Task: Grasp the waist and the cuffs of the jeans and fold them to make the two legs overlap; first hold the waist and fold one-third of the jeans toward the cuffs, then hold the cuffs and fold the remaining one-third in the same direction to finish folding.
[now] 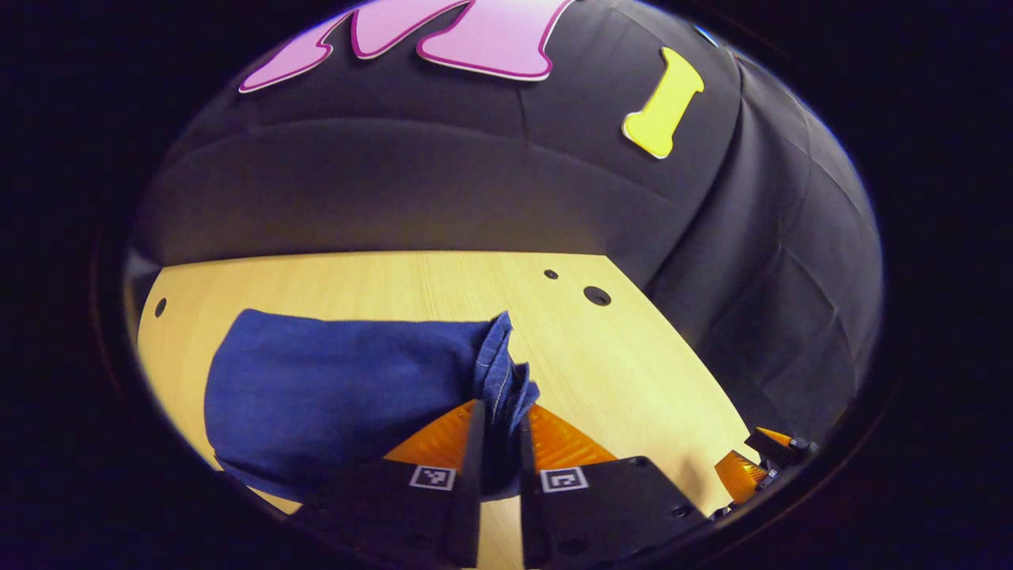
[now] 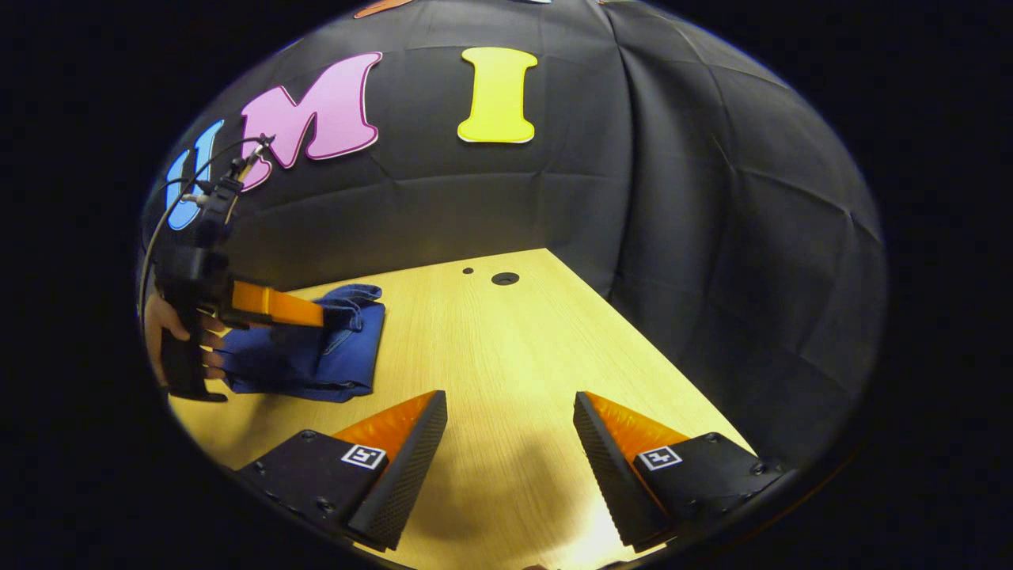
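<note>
The blue jeans (image 1: 332,388) lie folded into a compact bundle on the wooden table (image 1: 633,372). My left gripper (image 1: 500,412) is shut on a bunched, stitched edge of the denim at the bundle's right end, lifting it slightly. In the right gripper view the jeans (image 2: 340,368) sit at the far left of the table, and the left gripper (image 2: 344,317) reaches over them, held by a hand (image 2: 162,324). My right gripper (image 2: 508,404) hovers open over bare wood, well to the right of the jeans, with nothing between its fingers. The right gripper (image 1: 764,455) also shows low at the right of the left gripper view.
Black cloth walls close in behind and to the right of the table. Two round holes (image 2: 504,278) sit near the table's far edge. A cable (image 2: 182,190) rises from the left gripper's body.
</note>
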The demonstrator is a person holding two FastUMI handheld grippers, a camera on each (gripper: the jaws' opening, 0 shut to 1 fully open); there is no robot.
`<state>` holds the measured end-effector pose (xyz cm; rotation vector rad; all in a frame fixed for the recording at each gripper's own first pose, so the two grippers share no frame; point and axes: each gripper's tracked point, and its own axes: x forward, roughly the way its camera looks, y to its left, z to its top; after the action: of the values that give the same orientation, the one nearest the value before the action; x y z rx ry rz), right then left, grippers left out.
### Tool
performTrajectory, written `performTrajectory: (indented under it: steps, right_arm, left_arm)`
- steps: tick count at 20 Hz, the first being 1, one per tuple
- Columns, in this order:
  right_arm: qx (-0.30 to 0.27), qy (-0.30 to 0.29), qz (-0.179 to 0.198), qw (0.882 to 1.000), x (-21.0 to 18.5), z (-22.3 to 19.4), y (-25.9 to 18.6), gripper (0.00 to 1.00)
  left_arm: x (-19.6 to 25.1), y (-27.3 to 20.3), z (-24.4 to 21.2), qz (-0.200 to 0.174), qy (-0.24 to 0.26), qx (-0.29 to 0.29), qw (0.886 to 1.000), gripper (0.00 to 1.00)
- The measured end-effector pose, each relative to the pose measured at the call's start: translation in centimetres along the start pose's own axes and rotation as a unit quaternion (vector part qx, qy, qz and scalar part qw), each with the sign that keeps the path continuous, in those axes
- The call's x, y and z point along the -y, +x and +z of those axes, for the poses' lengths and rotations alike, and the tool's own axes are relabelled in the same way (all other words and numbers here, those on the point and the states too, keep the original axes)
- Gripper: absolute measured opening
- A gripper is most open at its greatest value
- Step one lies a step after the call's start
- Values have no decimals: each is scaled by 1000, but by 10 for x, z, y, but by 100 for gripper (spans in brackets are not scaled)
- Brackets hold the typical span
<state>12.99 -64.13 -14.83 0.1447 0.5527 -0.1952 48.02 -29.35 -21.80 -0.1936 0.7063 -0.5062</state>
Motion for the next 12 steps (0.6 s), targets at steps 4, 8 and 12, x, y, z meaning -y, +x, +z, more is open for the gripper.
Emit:
performTrajectory:
  steps: [4,8,12]
  right_arm:
    - [5,-1,10,1000,-14,4,-27,99]
    - [7,-15,32,999,-38,15,-78,99]
    - [27,-27,53,998,-64,45,-140,99]
  left_arm:
    - [-17,-25,0,6,-7,20,1000,97]
    - [-32,-101,-9,29,-2,70,997,97]
    - [-62,-227,7,67,35,155,985,97]
